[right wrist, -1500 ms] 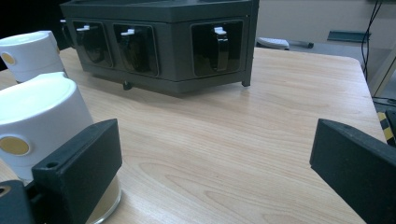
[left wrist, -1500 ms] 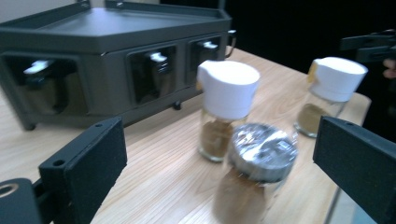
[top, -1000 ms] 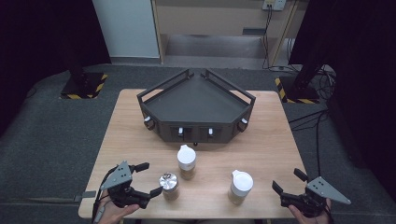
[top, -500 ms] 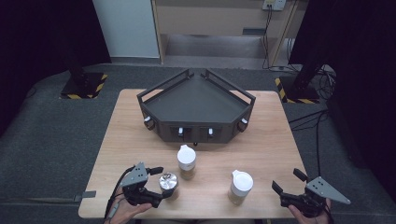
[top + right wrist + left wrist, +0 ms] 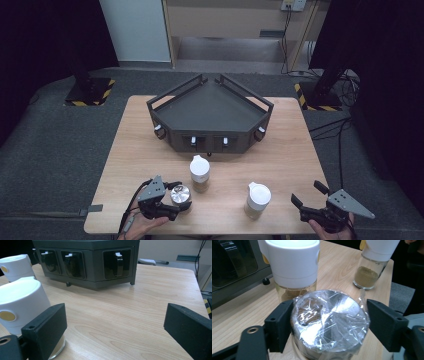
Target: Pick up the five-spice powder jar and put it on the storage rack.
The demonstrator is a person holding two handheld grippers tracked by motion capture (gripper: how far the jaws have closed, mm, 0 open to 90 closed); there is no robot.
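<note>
Closing on the foil-capped jar (image 5: pixel 329 322) near the table's (image 5: pixel 290 160) front edge, the left gripper (image 5: pixel 170 198) pinches it while the right gripper (image 5: pixel 312 202) rests with jaws spread.

— What colours sit before you?
— My black left gripper (image 5: pixel 176 198) flanks a silver foil-topped jar (image 5: pixel 180 195); two white-capped spice jars (image 5: pixel 200 172) show brown powder on the pale wood-grain table (image 5: pixel 290 150).

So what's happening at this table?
A person holds a claw in each hand. The left claw has just been closing around a small foil-topped jar, its pads at the jar's sides. The right claw waits open beside a white-capped spice jar. Another white-capped jar stands before a dark tray.
</note>
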